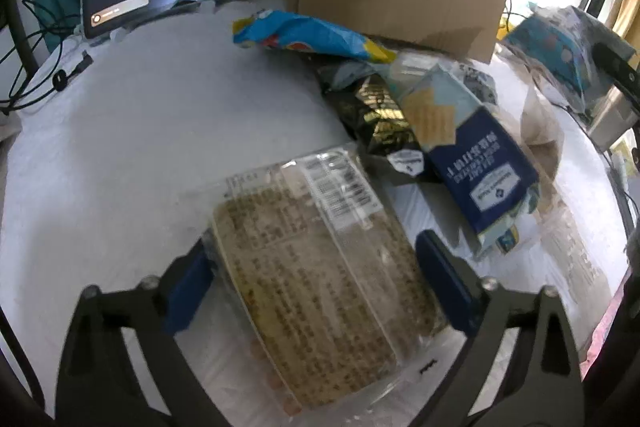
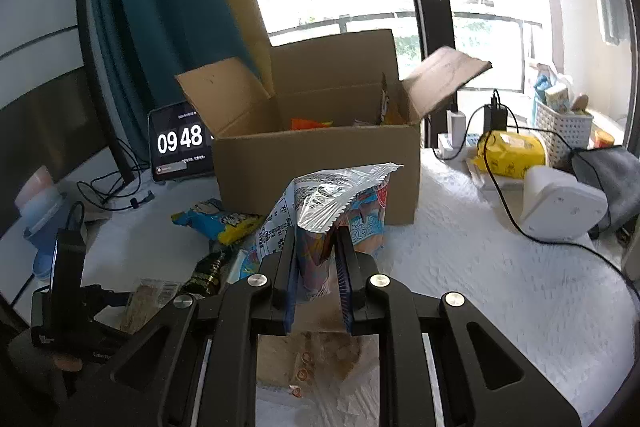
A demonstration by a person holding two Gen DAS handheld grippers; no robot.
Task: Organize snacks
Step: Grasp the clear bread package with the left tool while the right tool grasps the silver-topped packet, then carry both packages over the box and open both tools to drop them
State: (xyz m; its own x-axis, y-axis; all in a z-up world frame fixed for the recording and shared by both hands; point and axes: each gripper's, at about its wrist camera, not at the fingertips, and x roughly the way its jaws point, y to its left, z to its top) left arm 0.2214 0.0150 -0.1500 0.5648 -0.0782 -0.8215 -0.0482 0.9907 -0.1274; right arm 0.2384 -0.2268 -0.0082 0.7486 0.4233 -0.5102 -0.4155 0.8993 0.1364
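Right wrist: snack bag pinched in hand-held gripper.

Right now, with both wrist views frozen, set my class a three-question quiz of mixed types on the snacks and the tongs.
1. True or false: the right tongs are empty.
2. Multiple choice: the left tongs straddle A) the blue chip bag B) the clear cracker pack C) the navy cracker box.
3. Fill in: the cardboard box has its flaps ____.

Key: 1 false, they grip a foil snack bag. 2 B. 3 open.
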